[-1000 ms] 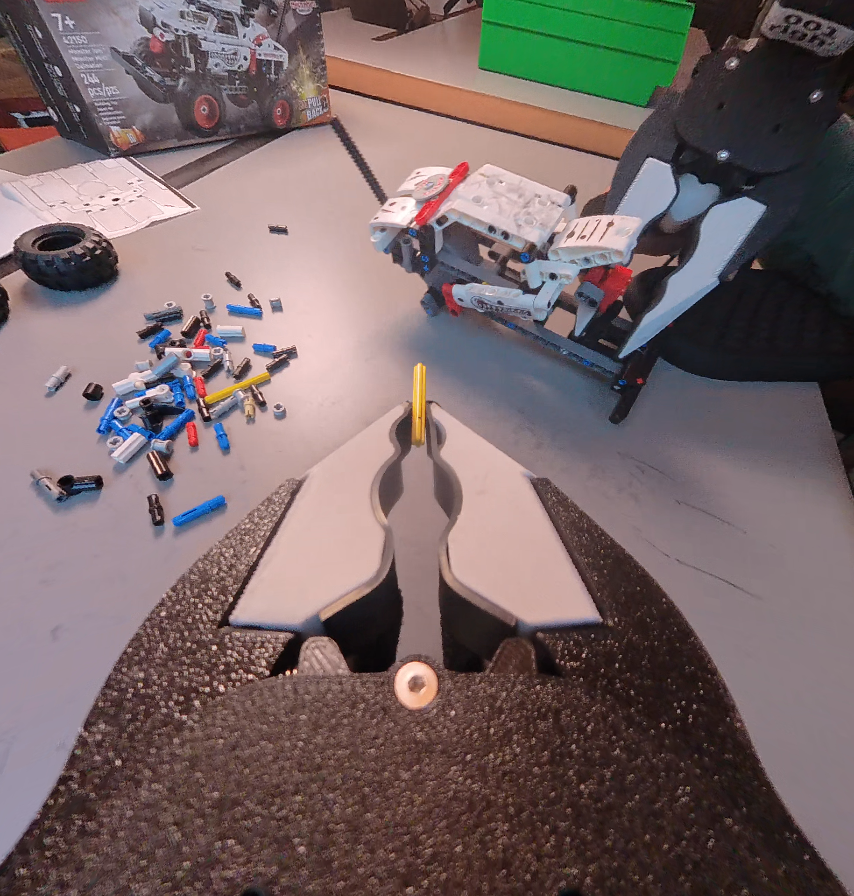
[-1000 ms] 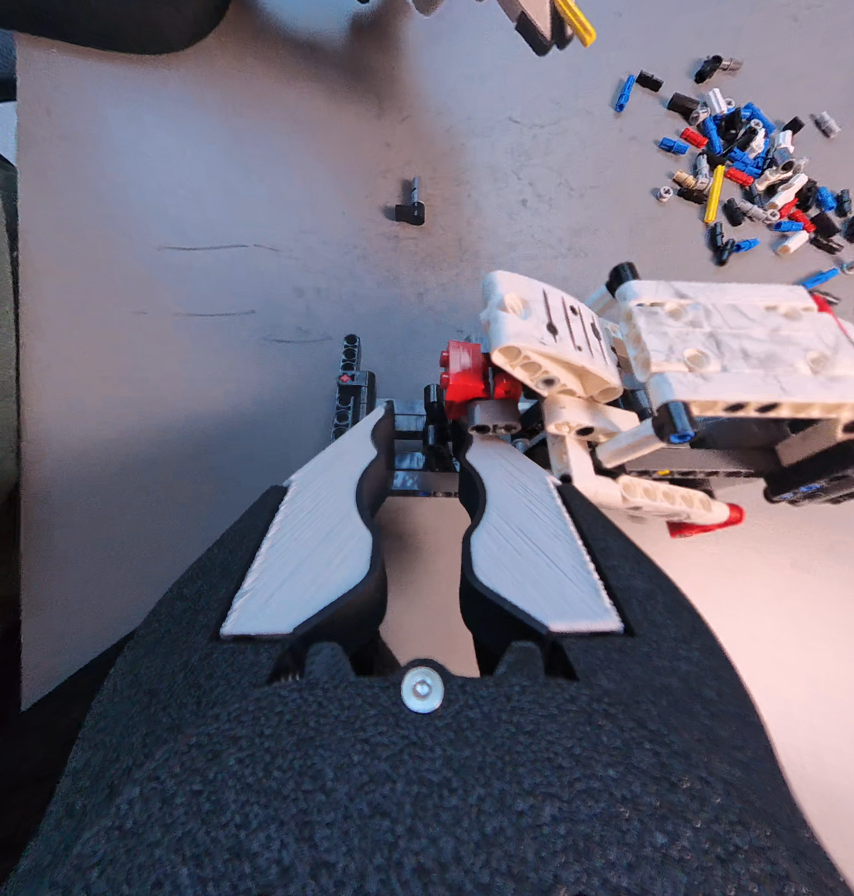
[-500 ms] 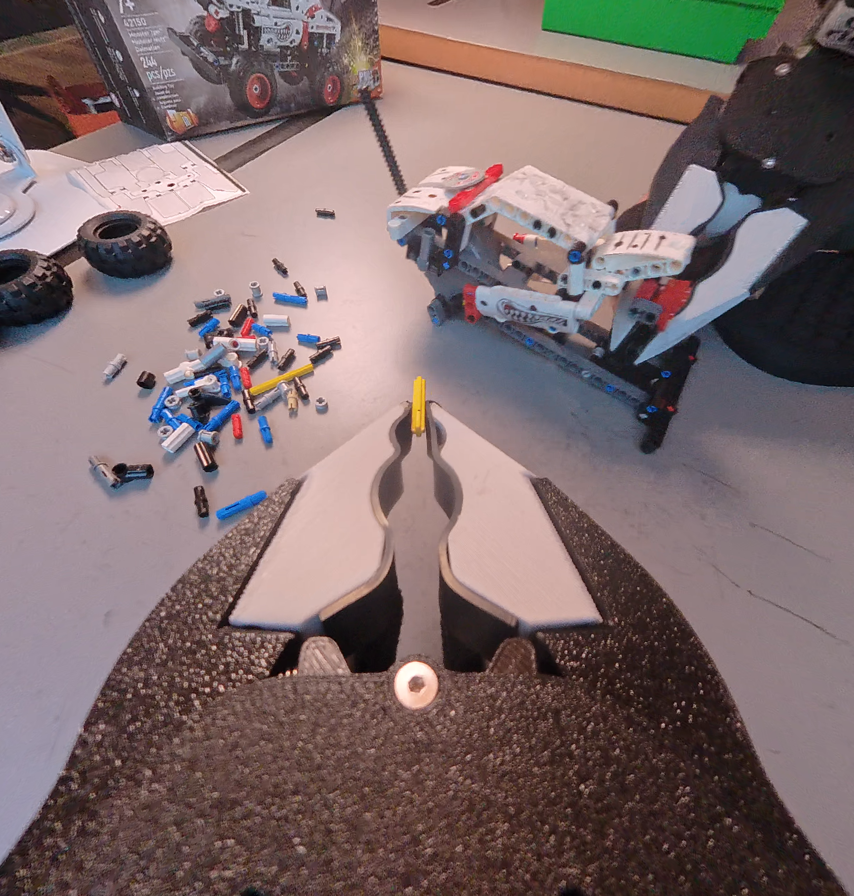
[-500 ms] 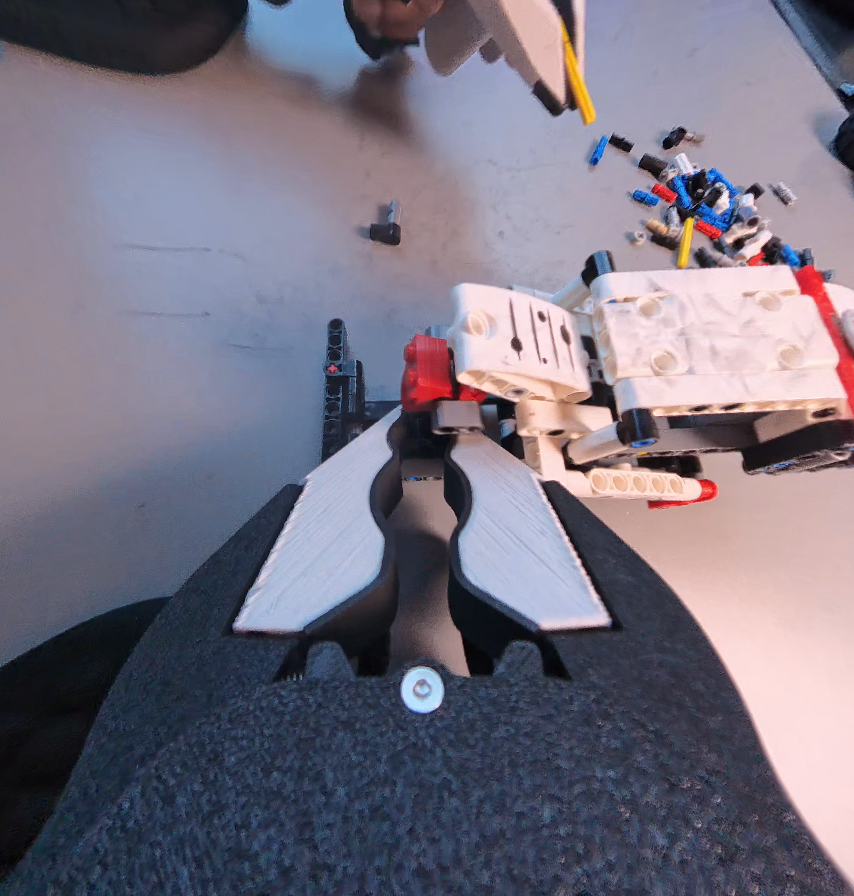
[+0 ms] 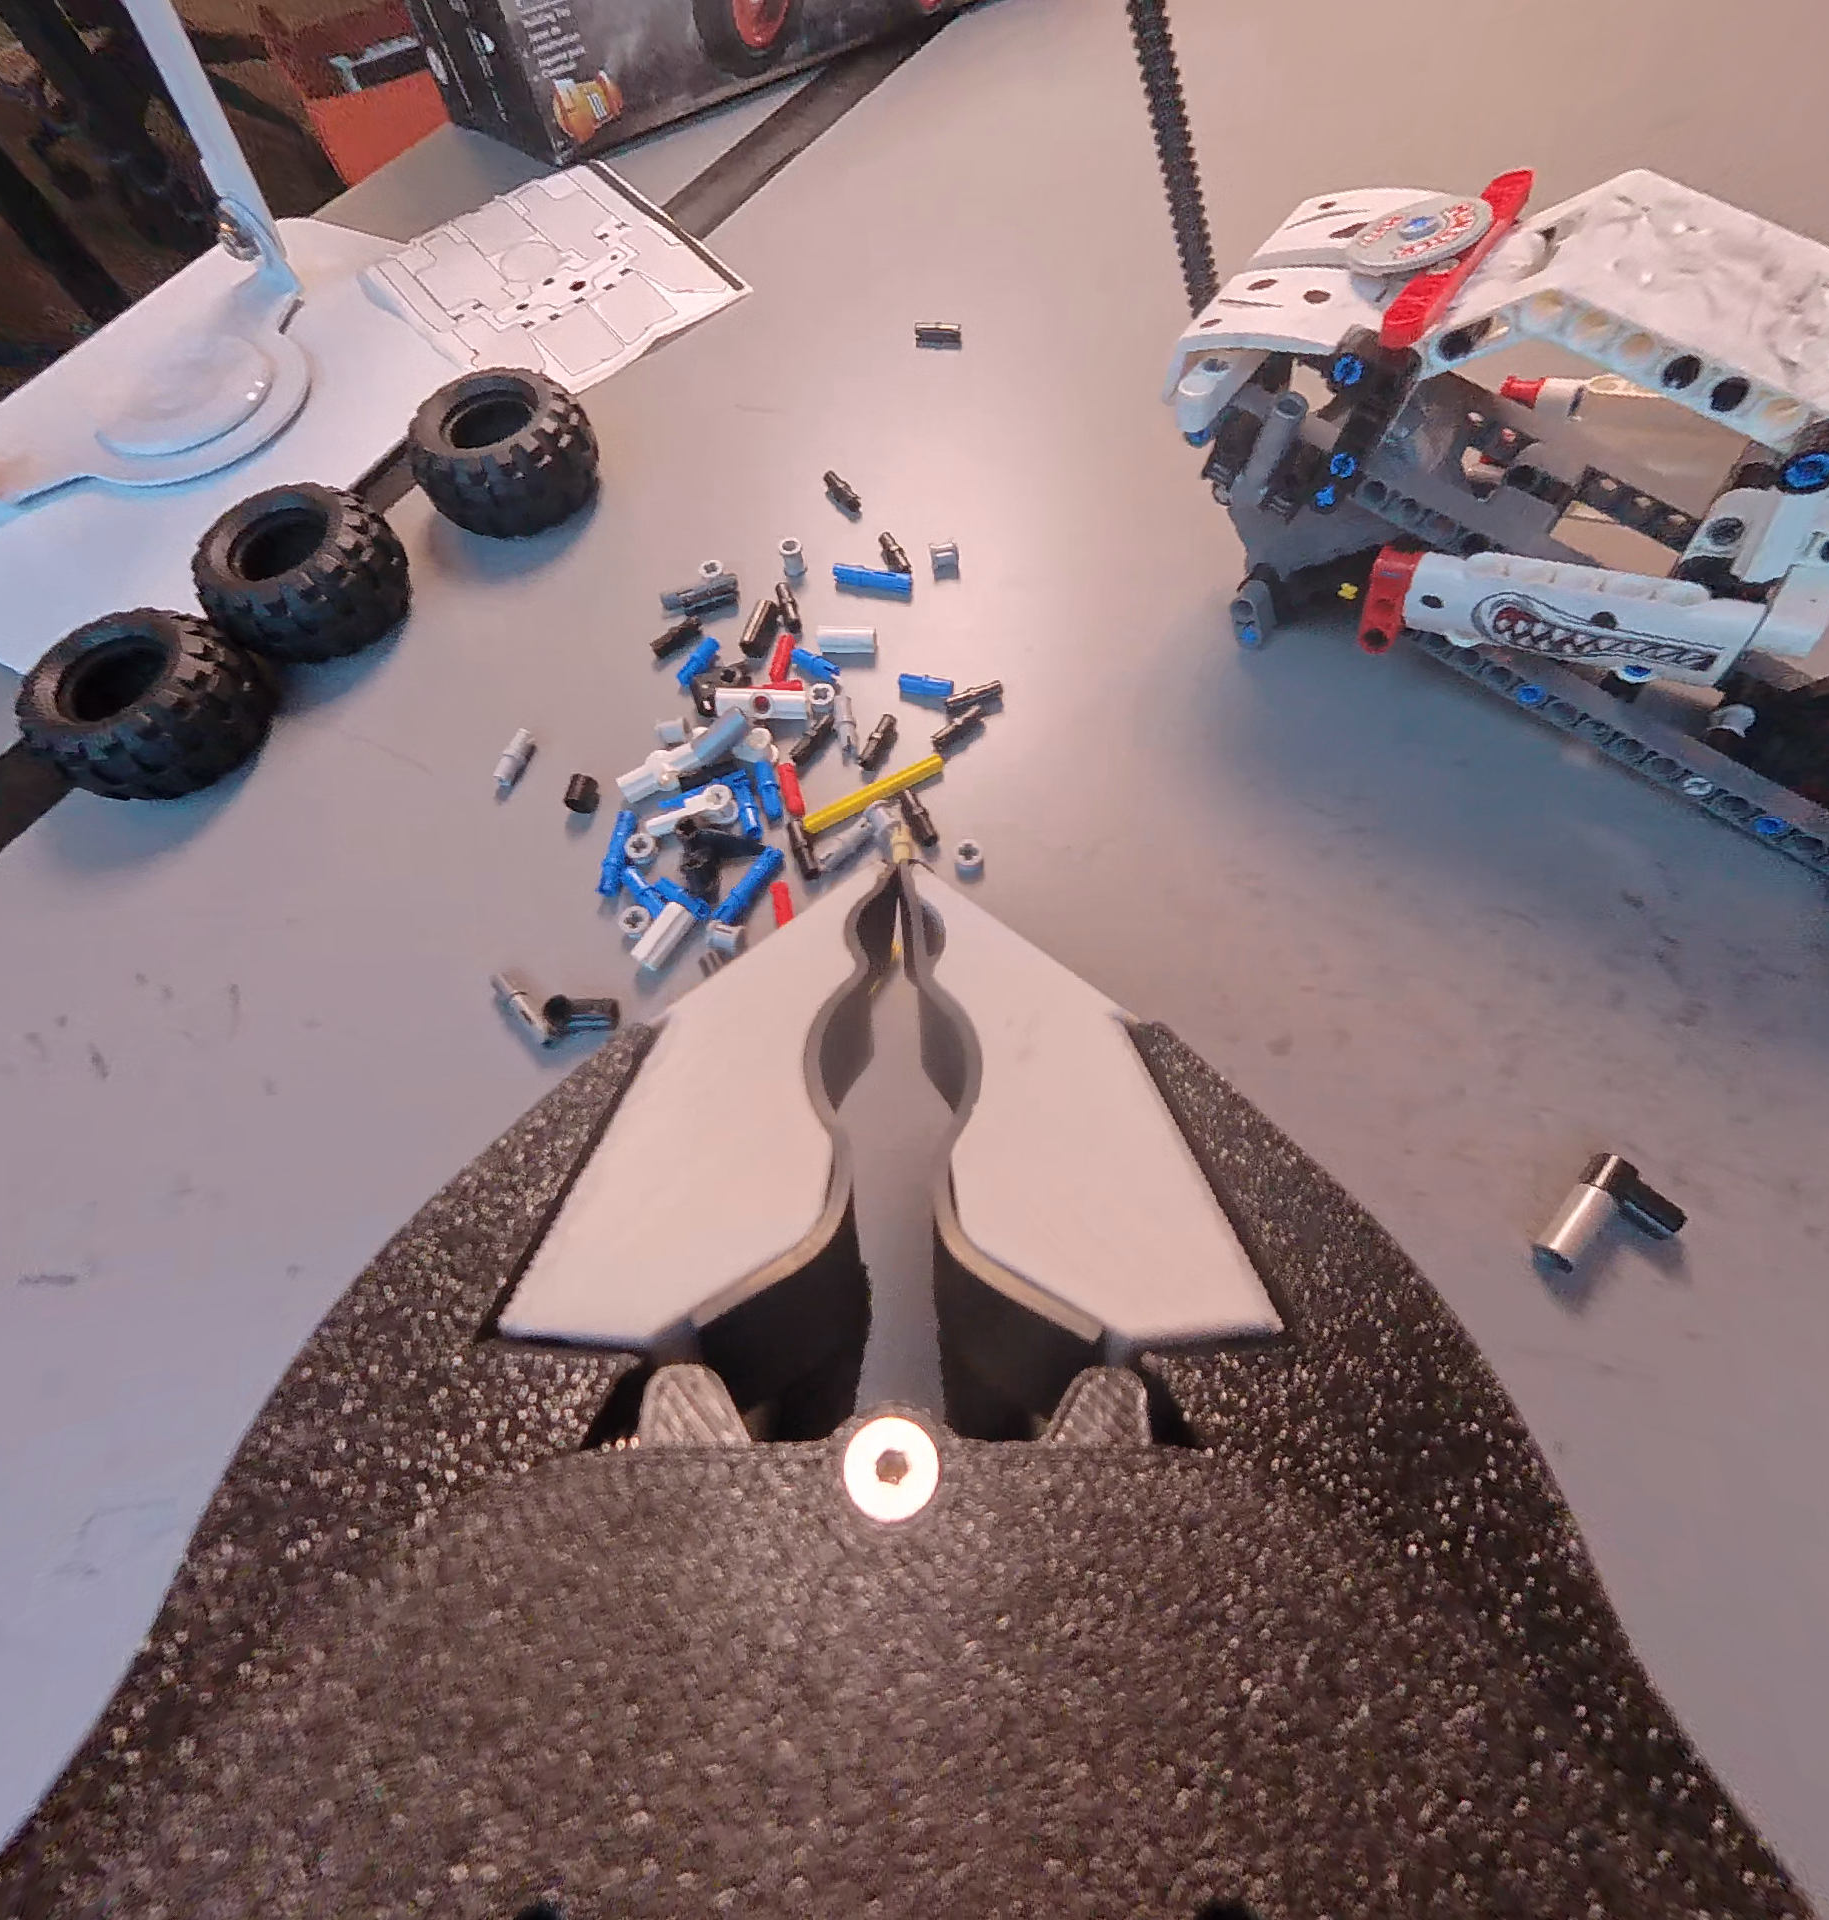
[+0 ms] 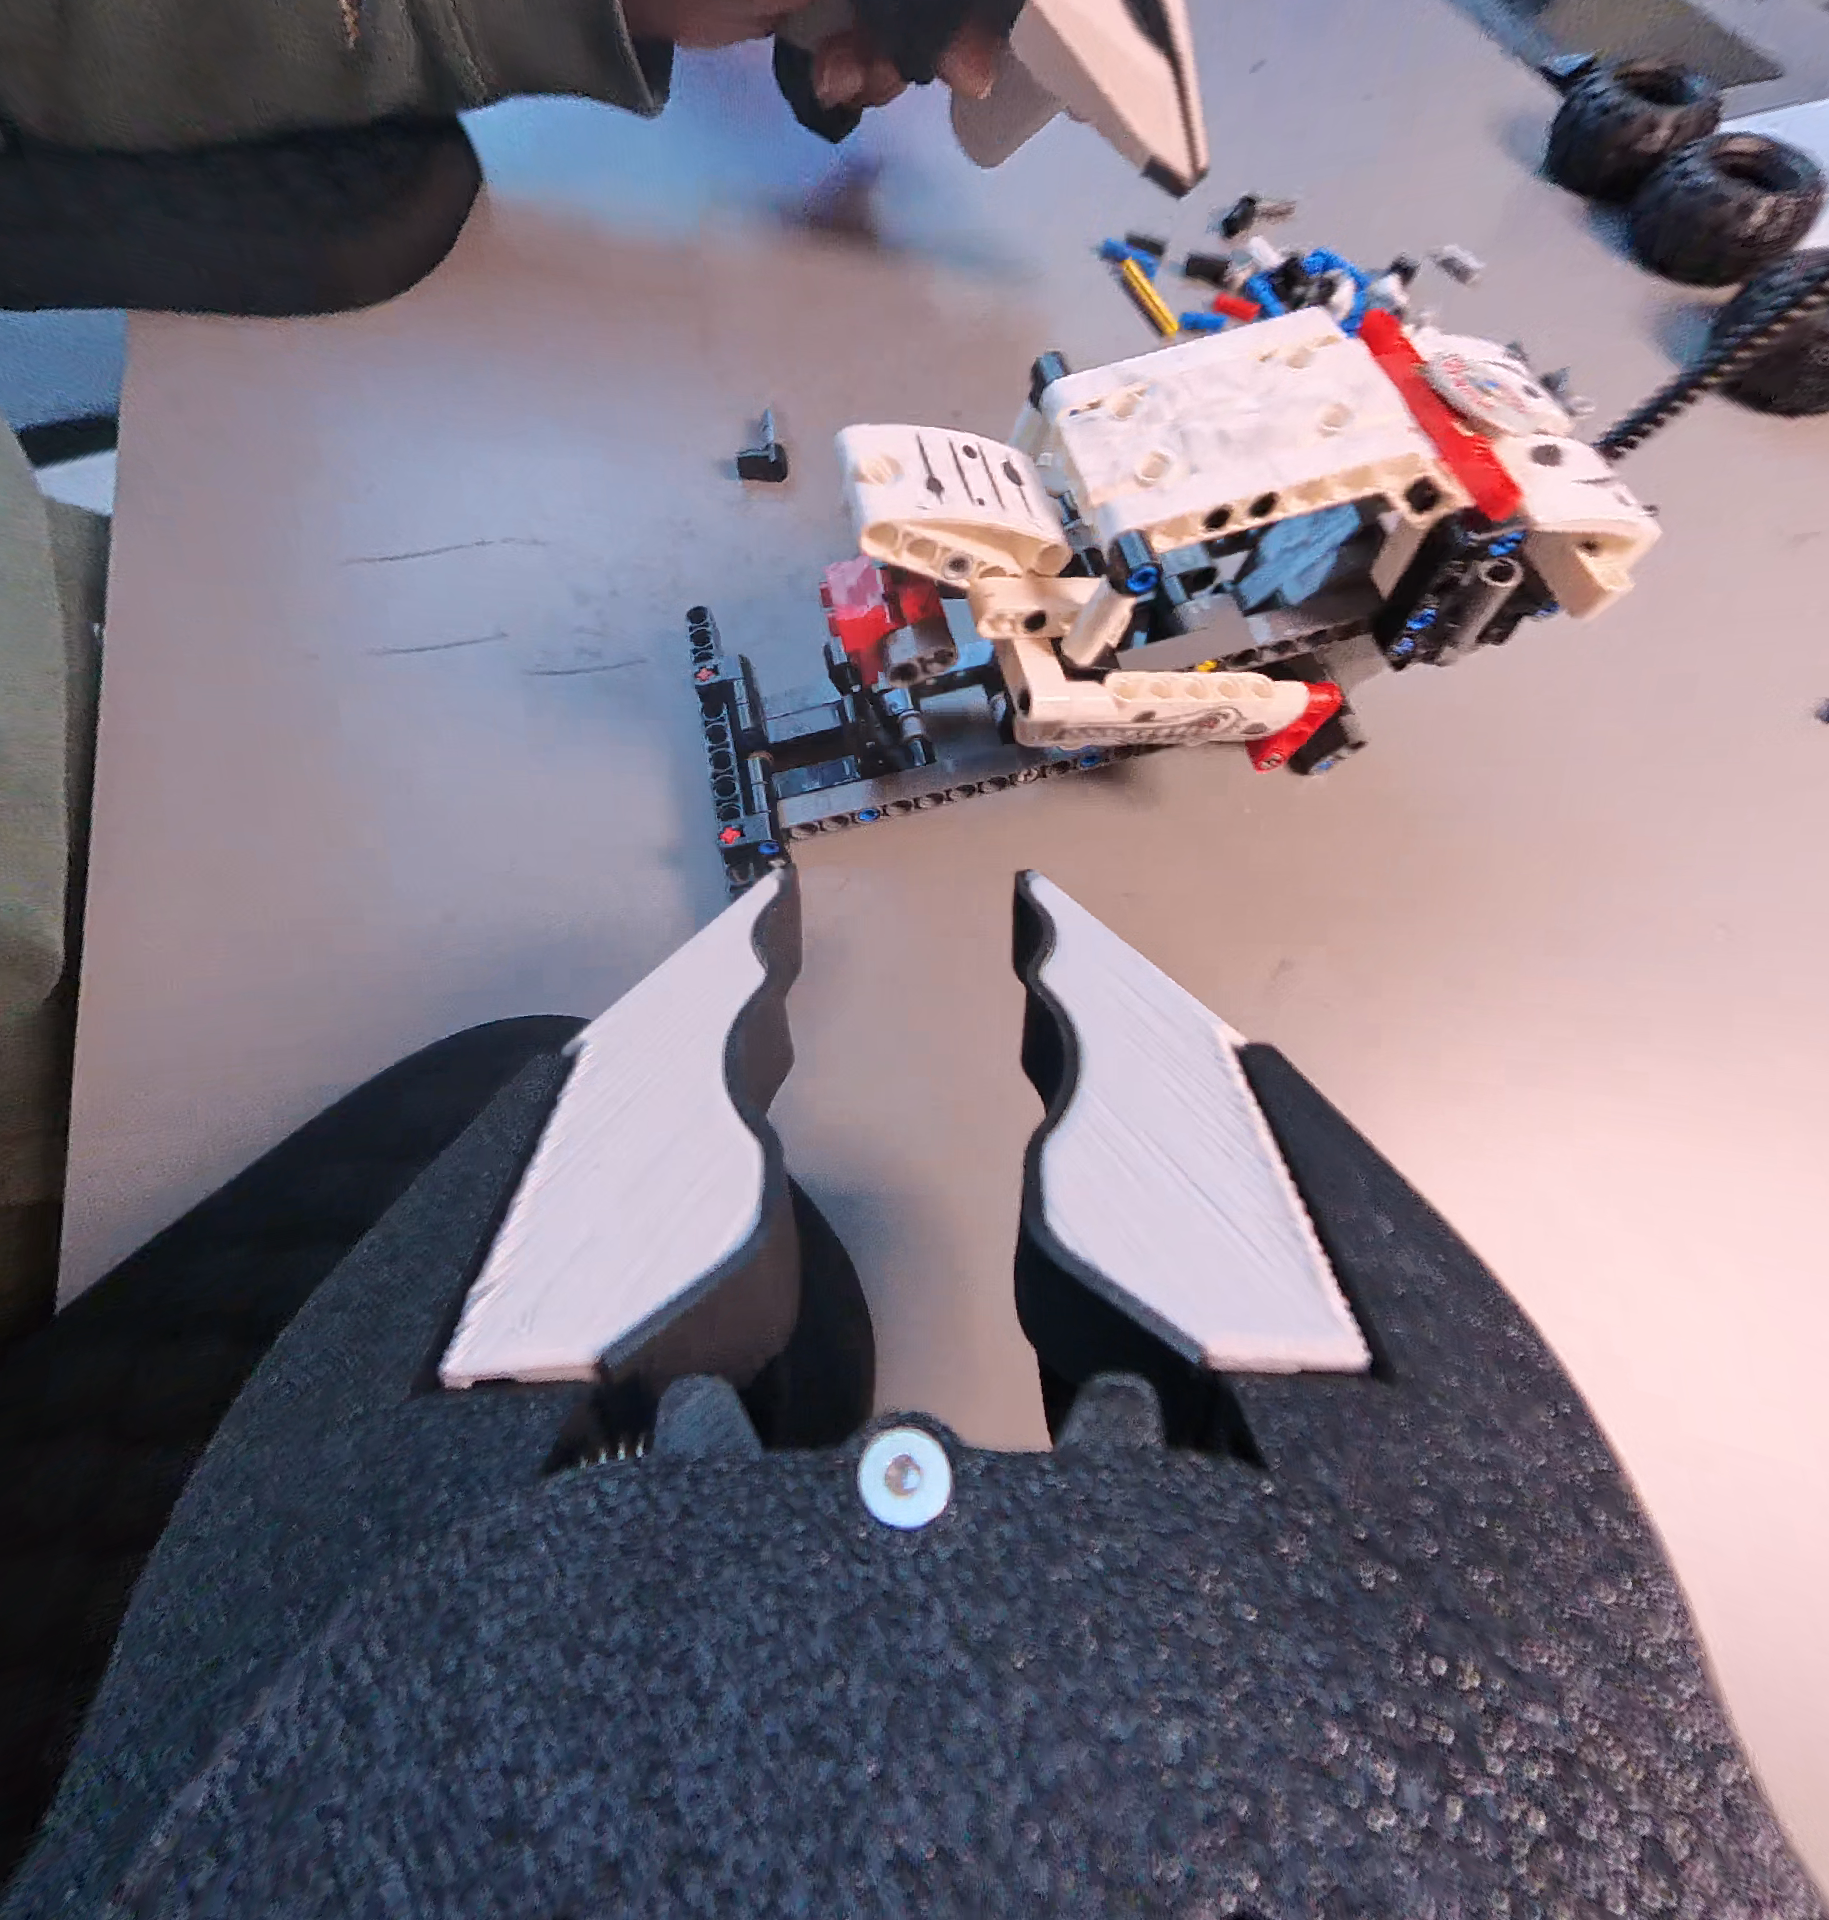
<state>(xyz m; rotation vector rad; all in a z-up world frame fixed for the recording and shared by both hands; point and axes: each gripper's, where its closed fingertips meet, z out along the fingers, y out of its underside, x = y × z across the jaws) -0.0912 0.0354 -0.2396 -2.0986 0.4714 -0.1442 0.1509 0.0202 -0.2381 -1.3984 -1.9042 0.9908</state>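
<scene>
Left gripper's (image 5: 897,883) jaws pinch a thin yellow rod (image 5: 898,850) above the parts pile (image 5: 744,748) beside the truck model (image 5: 1512,436); so slim a rod wants a square grip. Right gripper's (image 6: 905,894) jaws stand apart, empty, near the model.

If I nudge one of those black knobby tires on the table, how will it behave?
The three black tires lie flat on their sides beside the white sheet, so a nudge would probably slide one, not roll it. Their knobby tread looks rubbery and would likely drag on the grey table. They are hollow with no hub, so probably light and a little squashy.
</scene>
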